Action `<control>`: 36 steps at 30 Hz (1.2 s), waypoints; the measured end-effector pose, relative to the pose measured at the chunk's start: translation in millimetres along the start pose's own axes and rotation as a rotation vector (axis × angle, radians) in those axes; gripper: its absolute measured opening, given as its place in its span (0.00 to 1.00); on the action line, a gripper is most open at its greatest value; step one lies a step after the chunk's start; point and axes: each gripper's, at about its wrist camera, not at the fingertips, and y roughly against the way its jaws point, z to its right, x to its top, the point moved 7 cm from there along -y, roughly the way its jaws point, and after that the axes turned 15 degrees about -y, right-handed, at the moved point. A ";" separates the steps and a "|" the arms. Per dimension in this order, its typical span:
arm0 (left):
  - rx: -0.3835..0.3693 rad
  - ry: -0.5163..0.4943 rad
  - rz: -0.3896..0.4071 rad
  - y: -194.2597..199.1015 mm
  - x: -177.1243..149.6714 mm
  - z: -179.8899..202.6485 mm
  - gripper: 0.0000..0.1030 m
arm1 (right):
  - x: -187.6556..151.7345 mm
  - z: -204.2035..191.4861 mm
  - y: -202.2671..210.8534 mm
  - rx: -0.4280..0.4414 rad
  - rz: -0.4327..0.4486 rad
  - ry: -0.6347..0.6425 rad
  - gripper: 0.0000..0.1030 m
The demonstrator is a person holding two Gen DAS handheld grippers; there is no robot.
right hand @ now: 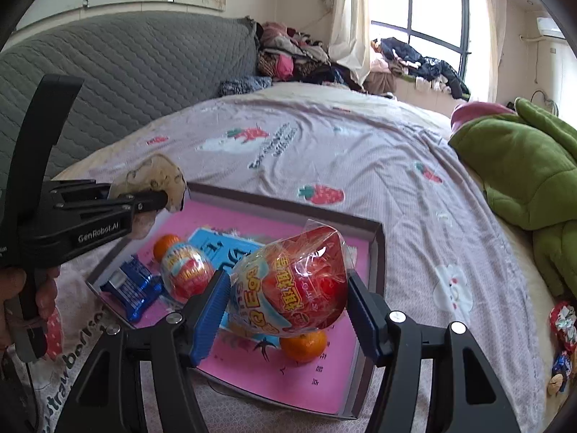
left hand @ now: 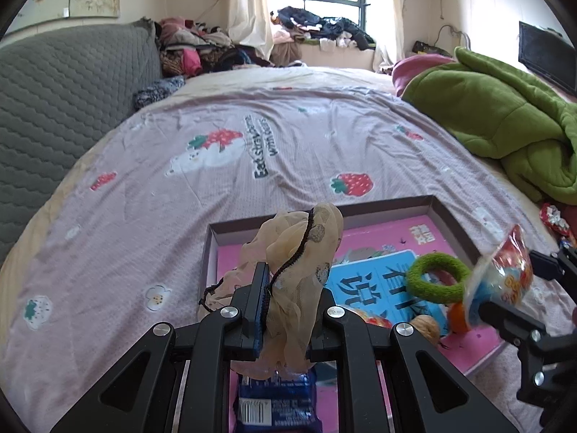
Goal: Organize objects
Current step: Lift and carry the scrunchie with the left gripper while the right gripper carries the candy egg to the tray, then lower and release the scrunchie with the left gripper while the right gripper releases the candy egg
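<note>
A shallow box (left hand: 450, 220) with a pink floor lies on the bed; it also shows in the right wrist view (right hand: 377, 249). My left gripper (left hand: 288, 303) is shut on a beige mesh pouch (left hand: 306, 252) with a black drawstring, held above the box's left part; the pouch shows in the right wrist view (right hand: 158, 176). My right gripper (right hand: 288, 299) is shut on a red wrapped egg toy (right hand: 292, 281) above the box; the toy shows in the left wrist view (left hand: 505, 270). In the box lie a second egg toy (right hand: 185, 265), a blue snack packet (right hand: 131, 288), two oranges (right hand: 304, 344), a green ring (left hand: 438, 278) and a walnut (left hand: 427, 326).
A green blanket (left hand: 505, 119) is heaped on the bed's right side. A grey quilted headboard (left hand: 54, 101) stands at the left. Small wrapped snacks (right hand: 562, 328) lie on the sheet right of the box. Clothes (left hand: 317, 29) are piled by the window.
</note>
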 end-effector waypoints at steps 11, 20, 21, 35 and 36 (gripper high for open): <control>-0.036 -0.021 -0.039 -38.7 2.2 9.7 0.16 | -24.4 -11.6 -17.6 -0.004 -0.070 0.048 0.62; -0.058 -0.024 -0.068 -59.2 1.8 18.4 0.19 | -30.7 -11.4 -29.6 -0.010 -0.094 0.060 0.62; -0.052 -0.029 -0.072 -61.3 1.9 19.0 0.20 | -30.6 -11.9 -30.3 -0.007 -0.094 0.061 0.62; -0.029 -0.021 -0.104 -67.6 -2.7 14.2 0.58 | -34.4 -15.3 -35.7 -0.035 -0.120 0.095 0.62; -0.030 -0.020 -0.103 -67.3 -3.0 13.9 0.60 | -34.6 -15.8 -36.2 -0.038 -0.122 0.101 0.62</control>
